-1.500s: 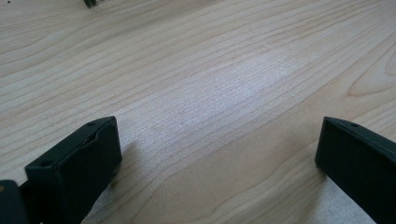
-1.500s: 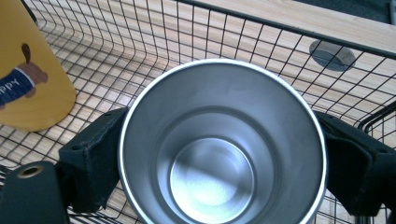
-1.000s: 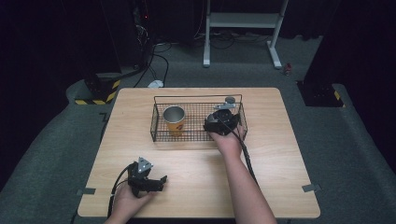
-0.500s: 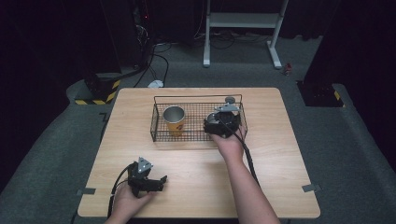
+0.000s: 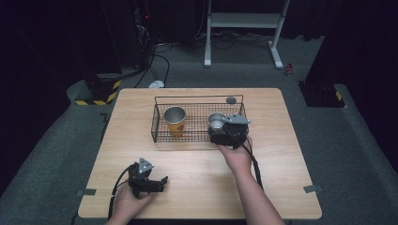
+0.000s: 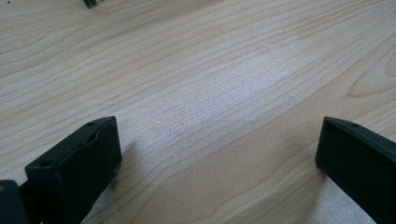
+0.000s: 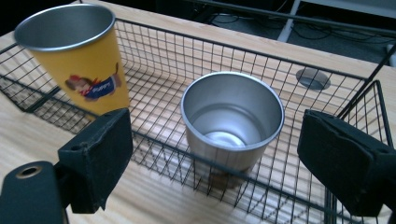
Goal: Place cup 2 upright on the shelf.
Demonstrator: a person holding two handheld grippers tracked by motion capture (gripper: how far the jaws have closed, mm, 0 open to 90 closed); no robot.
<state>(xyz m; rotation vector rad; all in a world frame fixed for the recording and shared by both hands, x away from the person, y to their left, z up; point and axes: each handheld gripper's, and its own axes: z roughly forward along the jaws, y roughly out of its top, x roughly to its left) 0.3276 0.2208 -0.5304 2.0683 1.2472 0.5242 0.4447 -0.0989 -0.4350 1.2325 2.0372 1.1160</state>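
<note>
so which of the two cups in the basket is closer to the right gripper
The plain silver cup, right in front of the open right gripper; the yellow cup with the cartoon print stands farther off.

Pale wooden table (image 5: 281, 154) with wire basket (image 5: 157, 123) (two cups inside) and left hand-held gripper (image 5: 157, 183).

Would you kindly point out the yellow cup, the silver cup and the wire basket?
yellow cup (image 7: 95, 77), right gripper view, its printed side.
silver cup (image 7: 232, 140), right gripper view, its inside bottom.
wire basket (image 5: 199, 97), high view, its far rim.
</note>
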